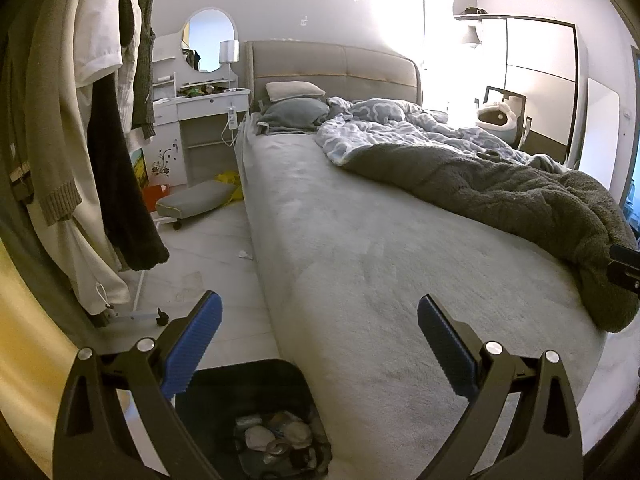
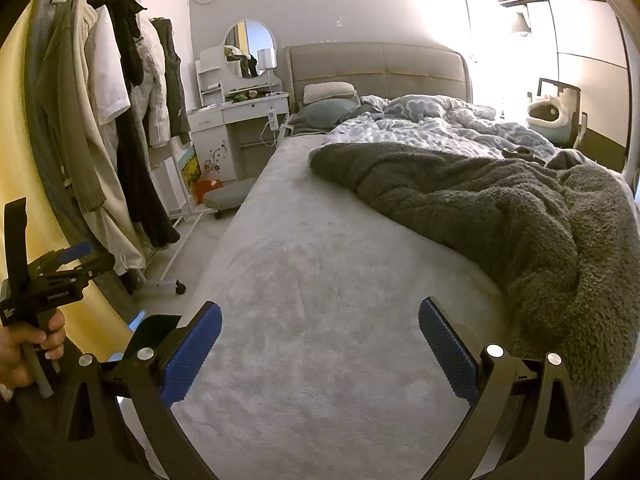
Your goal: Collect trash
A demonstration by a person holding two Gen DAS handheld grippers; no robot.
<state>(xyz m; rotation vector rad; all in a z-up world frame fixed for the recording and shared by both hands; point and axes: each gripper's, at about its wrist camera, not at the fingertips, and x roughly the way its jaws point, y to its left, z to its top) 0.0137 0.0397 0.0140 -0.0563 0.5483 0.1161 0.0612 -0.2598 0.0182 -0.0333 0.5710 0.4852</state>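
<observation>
A black trash bin [image 1: 248, 384] stands on the floor at the foot corner of the bed, with crumpled wrappers [image 1: 276, 436] inside. My left gripper [image 1: 319, 320] is open and empty, above the bin and the bed edge. A small white scrap [image 1: 245, 255] lies on the floor beside the bed. My right gripper [image 2: 320, 322] is open and empty over the grey bed sheet [image 2: 328, 280]. The left gripper [image 2: 60, 268] also shows at the left of the right wrist view, held in a hand.
A dark grey blanket [image 1: 500, 196] and a blue patterned duvet [image 1: 392, 124] lie on the bed. A clothes rack [image 1: 80, 120] with hanging clothes stands left. A white dressing table [image 1: 204, 108], a grey cushion [image 1: 196, 198] and a yellow bag [image 1: 228, 179] are farther along the floor.
</observation>
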